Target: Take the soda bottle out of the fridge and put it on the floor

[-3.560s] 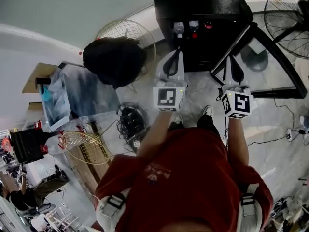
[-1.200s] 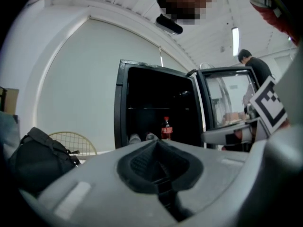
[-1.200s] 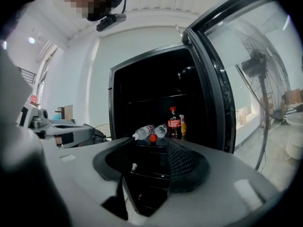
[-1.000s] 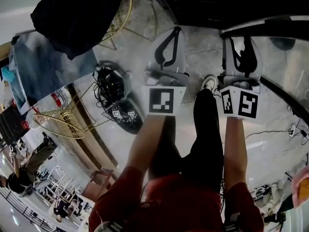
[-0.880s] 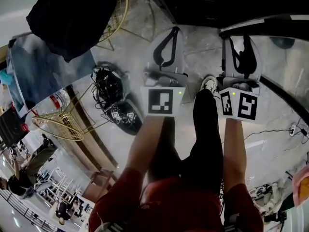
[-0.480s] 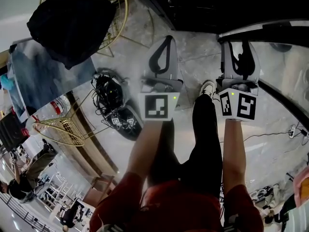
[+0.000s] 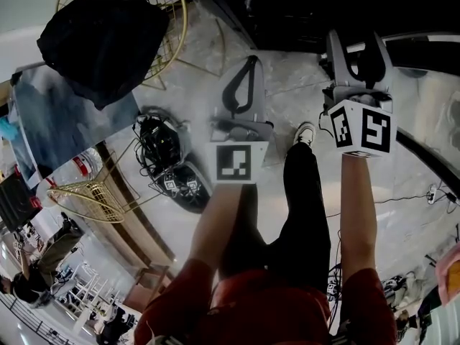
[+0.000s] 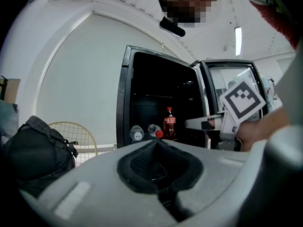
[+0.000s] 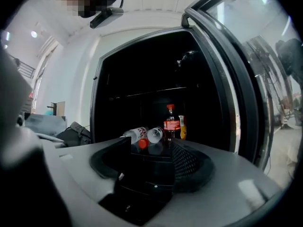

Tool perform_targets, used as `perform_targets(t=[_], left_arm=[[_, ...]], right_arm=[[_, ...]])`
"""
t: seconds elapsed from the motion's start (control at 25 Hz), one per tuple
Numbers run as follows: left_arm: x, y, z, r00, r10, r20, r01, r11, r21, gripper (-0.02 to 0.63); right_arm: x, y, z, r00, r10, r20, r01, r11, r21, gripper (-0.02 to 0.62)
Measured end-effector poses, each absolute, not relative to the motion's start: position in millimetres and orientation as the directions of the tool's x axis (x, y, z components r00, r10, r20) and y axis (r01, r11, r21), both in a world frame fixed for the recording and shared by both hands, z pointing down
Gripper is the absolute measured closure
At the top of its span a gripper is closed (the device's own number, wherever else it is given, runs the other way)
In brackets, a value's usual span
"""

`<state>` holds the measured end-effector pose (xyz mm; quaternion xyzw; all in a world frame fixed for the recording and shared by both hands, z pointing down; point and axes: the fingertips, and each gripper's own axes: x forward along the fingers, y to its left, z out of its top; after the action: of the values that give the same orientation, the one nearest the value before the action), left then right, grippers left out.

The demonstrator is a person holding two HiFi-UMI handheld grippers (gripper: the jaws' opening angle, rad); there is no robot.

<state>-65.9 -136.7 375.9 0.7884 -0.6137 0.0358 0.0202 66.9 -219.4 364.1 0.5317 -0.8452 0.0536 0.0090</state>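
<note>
A big black cloth backpack (image 7: pixel 100 38) sits by a round gold wire frame (image 7: pixel 184 21). Lower down, a messy pile of black cables (image 7: pixel 162 146) lies near a gold wire basket (image 7: pixel 97 192). 2 clear plastic bottles (image 9: pixel 155 134) lie on their sides, touching.

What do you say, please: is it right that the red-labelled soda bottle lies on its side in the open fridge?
Not quite. The soda bottle stands upright in the open fridge, as the right gripper view shows; it is the two clear bottles beside it that lie on their sides.
</note>
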Motion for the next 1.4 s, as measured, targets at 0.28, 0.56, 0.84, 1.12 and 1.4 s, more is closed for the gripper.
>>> perform_targets(t=[0.28,0.56,0.84,1.12,1.4], left_arm=[[-62,-136,376,0.251,-0.965,0.078,-0.968,-0.252,-0.009,0.606],[-59,-134,380,0.254,-0.963,0.095,-0.967,-0.255,-0.007,0.606],[-59,-135,382,0.254,-0.963,0.095,-0.967,-0.255,0.004,0.606],[-60,-138,389,0.248,-0.963,0.103,-0.969,-0.249,0.004,0.606],[-61,-141,391,0.250,-0.963,0.101,-0.968,-0.251,0.001,0.606]], right_arm=[[67,-272,347,-0.404,-0.913,0.053,-0.914,0.401,-0.054,0.333],[66,-319,336,-0.359,-0.932,0.049,-0.933,0.357,-0.041,0.296],[71,-371,332,-0.313,-0.946,0.081,-0.950,0.310,-0.044,0.262],[71,-405,336,-0.321,-0.939,0.126,-0.947,0.323,-0.006,0.262],[67,-415,349,-0.318,-0.933,0.167,-0.946,0.325,0.012,0.264]])
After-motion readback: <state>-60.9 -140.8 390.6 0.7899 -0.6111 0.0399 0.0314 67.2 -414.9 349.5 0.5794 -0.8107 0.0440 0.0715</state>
